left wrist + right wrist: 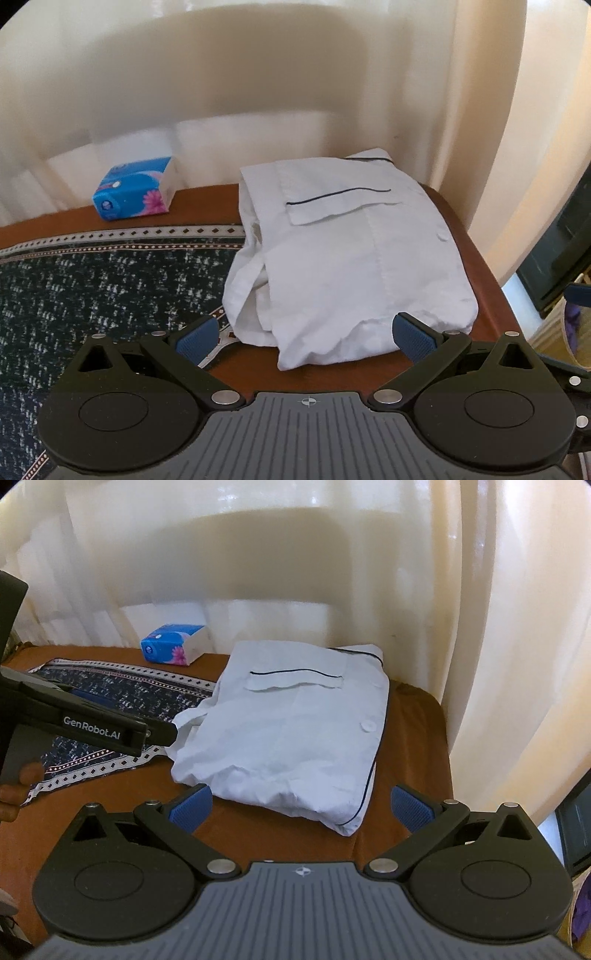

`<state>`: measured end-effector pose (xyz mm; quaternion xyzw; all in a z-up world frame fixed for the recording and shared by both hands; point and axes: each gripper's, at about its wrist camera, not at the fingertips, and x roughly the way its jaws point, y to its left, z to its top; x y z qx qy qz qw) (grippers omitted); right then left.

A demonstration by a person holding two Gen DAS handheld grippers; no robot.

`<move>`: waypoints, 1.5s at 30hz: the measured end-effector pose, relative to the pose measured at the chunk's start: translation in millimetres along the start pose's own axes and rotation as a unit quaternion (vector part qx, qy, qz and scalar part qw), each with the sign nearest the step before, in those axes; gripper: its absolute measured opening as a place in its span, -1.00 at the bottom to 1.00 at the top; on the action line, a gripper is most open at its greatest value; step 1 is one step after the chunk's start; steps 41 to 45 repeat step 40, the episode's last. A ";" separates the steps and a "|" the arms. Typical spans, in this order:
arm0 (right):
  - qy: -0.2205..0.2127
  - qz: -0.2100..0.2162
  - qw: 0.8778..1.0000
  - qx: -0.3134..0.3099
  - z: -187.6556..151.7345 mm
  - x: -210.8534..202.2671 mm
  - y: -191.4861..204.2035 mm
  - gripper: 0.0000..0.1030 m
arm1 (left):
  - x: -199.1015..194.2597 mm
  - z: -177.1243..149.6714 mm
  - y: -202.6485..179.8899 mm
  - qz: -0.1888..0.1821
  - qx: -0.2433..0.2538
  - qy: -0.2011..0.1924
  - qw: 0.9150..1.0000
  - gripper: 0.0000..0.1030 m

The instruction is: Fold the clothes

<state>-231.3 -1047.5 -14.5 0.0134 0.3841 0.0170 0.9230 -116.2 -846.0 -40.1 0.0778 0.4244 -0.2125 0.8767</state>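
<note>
While both tools hang open and hold nothing, the folded white shirt (351,254) lies long-ways just ahead, maybe nearer the left tool (304,334) than the right tool (301,808).

We count one folded white shirt (291,734) bearing one visible button (367,725), one blue tissue pack (173,648), one patterned dark cloth (92,288), one brown worktop (406,746), and two claws, left (304,338) and right (301,808).
</note>
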 end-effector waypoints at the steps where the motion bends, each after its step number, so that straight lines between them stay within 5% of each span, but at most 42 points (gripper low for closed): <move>1: 0.001 0.000 1.000 0.000 0.0 0.6 -0.8 0.99 | 0.2 0.2 -0.5 -0.001 0.000 -0.001 1.000 1.00; 45: 0.023 0.001 1.000 0.010 0.5 14.3 -8.4 0.99 | 1.5 -1.7 -5.5 -0.002 0.024 -0.003 1.000 1.00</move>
